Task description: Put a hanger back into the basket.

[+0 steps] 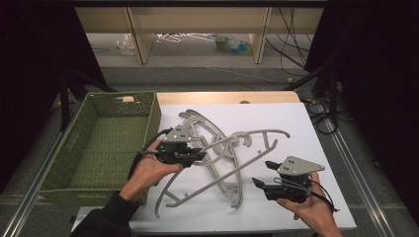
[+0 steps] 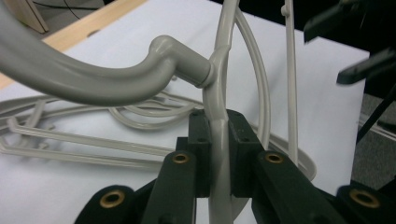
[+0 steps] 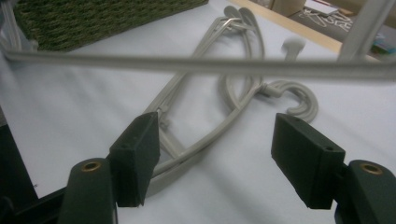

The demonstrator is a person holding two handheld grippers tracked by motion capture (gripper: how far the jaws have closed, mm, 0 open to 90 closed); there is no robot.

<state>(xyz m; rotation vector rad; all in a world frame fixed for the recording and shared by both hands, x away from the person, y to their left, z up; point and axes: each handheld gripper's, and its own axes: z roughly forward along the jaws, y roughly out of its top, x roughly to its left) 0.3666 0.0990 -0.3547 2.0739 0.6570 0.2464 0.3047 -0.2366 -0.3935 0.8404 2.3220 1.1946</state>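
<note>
Several grey plastic hangers (image 1: 198, 121) lie tangled on a white board (image 1: 276, 118). My left gripper (image 1: 200, 156) is shut on the neck of one grey hanger (image 1: 249, 134), just below its hook (image 2: 93, 79). That hanger is lifted and tilted over the pile. The left gripper view shows the pads (image 2: 200, 140) pressed on either side of the neck (image 2: 218, 140). My right gripper (image 1: 263, 173) hovers open at the front right of the board, nothing between its pads (image 3: 140, 149). The lifted hanger's bar (image 3: 187, 65) crosses blurred just above it.
A green woven basket (image 1: 150, 123) stands left of the board, with nothing visible inside. More hangers (image 3: 233, 93) lie flat on the board beyond the right gripper. Bare board shows at the right and front. Cables and shelving sit on the floor behind the table.
</note>
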